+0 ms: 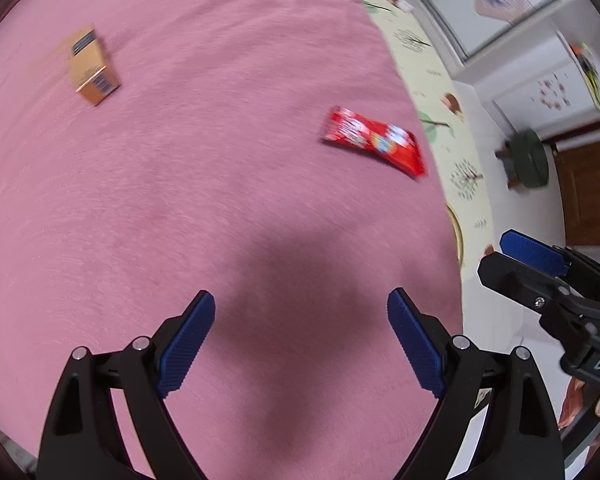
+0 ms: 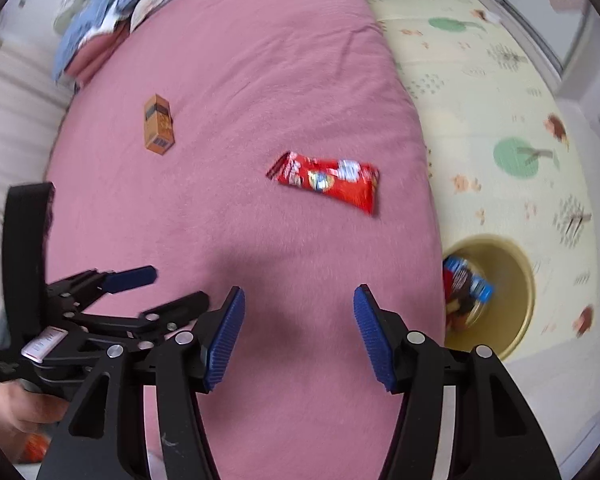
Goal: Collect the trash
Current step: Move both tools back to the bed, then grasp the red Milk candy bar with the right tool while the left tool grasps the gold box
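A red snack wrapper (image 1: 374,140) lies flat on the pink bed cover (image 1: 204,184), near its right edge; it also shows in the right wrist view (image 2: 328,182). A small orange carton (image 1: 92,66) lies farther back on the left, also seen in the right wrist view (image 2: 159,130). A yellow bin (image 2: 520,280) stands on the floor beside the bed, with wrappers (image 2: 466,286) inside. My left gripper (image 1: 301,308) is open and empty above the bed. My right gripper (image 2: 299,300) is open and empty near the bed's right edge; it shows at the right of the left wrist view (image 1: 500,256).
A patterned cream play mat (image 2: 480,92) covers the floor right of the bed. Folded blue and pink bedding (image 2: 100,36) lies at the bed's far left. A dark round stool (image 1: 528,160) and a wardrobe (image 1: 500,0) stand beyond the mat.
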`<control>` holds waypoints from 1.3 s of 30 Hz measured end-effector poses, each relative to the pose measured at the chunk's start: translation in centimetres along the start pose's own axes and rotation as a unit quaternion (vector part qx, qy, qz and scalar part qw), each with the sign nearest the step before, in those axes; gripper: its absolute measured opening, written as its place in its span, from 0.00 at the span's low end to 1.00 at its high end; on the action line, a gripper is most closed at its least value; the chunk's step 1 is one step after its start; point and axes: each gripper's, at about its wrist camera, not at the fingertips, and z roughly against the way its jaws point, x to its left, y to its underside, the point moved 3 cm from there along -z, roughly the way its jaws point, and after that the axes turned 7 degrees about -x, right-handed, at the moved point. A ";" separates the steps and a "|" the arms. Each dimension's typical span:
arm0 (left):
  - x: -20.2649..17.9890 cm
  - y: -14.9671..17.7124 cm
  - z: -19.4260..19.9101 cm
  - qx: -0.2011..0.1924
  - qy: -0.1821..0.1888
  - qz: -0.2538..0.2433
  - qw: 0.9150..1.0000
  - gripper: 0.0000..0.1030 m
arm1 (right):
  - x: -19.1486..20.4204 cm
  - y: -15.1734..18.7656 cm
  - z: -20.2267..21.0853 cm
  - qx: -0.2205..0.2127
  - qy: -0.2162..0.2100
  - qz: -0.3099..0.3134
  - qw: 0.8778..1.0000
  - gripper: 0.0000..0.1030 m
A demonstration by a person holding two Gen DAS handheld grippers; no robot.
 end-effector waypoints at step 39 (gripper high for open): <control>11.3 -8.8 -4.7 -0.008 -0.013 0.134 0.991 0.85 | 2.3 -9.9 -13.7 0.034 -0.007 -0.002 0.999 0.36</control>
